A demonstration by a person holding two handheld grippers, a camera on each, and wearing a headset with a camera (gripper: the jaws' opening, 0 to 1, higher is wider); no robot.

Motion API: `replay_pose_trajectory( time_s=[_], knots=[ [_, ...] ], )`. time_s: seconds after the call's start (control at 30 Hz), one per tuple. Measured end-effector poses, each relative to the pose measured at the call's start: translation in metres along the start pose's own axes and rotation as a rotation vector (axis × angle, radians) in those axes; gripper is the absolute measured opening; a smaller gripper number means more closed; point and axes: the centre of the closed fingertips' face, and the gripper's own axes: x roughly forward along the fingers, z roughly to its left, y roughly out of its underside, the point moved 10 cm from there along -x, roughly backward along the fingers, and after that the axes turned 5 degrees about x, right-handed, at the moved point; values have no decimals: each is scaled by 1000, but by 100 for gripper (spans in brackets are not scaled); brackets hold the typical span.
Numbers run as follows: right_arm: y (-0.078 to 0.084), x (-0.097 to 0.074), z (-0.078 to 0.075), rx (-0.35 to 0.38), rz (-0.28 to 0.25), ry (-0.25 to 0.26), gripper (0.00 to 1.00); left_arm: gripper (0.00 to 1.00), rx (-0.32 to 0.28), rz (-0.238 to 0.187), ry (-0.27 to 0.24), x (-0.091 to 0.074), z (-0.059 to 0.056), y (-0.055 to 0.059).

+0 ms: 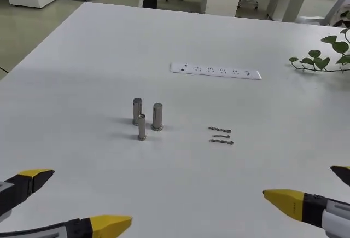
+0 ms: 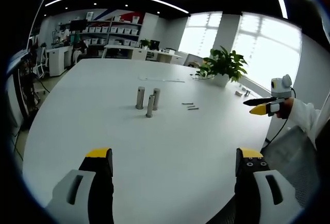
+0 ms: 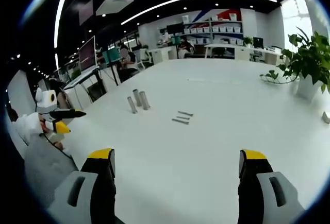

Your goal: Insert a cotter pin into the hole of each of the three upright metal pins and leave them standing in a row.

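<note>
Plainly, left gripper and right gripper hung near, fingers released; cotter pins lay right of metal pins.

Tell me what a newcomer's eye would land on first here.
Three steel pins stand upright in a tight cluster in the middle of the white table. In the head view, three cotter pins lie loose just to their right. The yellow-tipped left hand-held gripper and right hand-held gripper are open at the bottom corners, touching nothing.
</note>
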Motion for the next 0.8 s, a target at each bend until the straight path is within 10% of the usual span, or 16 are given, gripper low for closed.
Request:
replay_pose_trajectory(
  time_s=[0.8],
  knots=[
    [-7,6,0,-9,26,-8,98,99,31,3,-20,5,11,-4]
  ],
)
